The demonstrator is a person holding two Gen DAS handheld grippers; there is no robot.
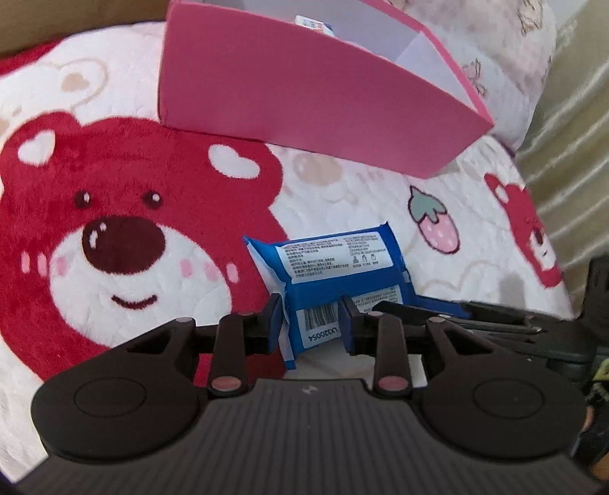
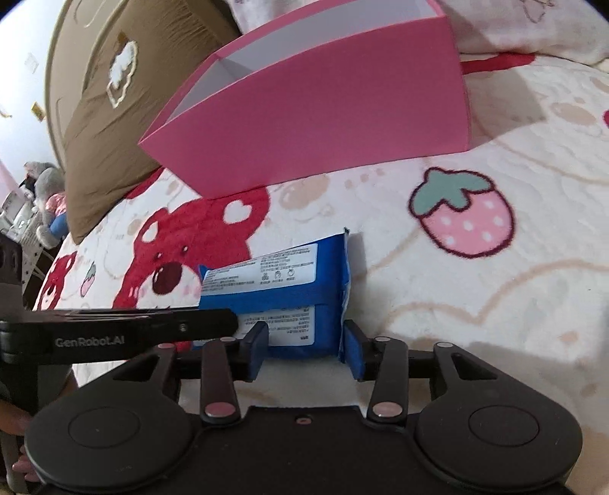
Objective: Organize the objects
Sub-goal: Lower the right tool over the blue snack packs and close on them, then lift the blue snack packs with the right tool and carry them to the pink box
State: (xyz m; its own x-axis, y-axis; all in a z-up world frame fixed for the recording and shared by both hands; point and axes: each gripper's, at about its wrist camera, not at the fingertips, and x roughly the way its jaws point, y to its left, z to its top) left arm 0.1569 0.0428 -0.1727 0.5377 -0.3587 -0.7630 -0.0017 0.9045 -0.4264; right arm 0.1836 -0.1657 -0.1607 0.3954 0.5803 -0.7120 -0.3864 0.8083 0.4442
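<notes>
A blue packet (image 1: 327,274) with white labels and a barcode is held off the bear-print blanket (image 1: 114,236). My left gripper (image 1: 310,323) is shut on its near end. My right gripper (image 2: 304,350) is shut on its other end, and the packet (image 2: 281,285) fills the gap between its blue pads. The left gripper's finger (image 2: 152,327) shows in the right wrist view, reaching in from the left. A pink open box (image 1: 289,95) with a white inside stands behind the packet; it also shows in the right wrist view (image 2: 323,114). A small white item (image 1: 312,23) lies inside it.
A brown pillow (image 2: 125,114) lies left of the box in the right wrist view. A pale pillow (image 1: 506,49) sits behind the box. A greenish cover (image 1: 571,152) hangs at the bed's right edge. Plush toys (image 2: 45,190) sit far left beyond the bed.
</notes>
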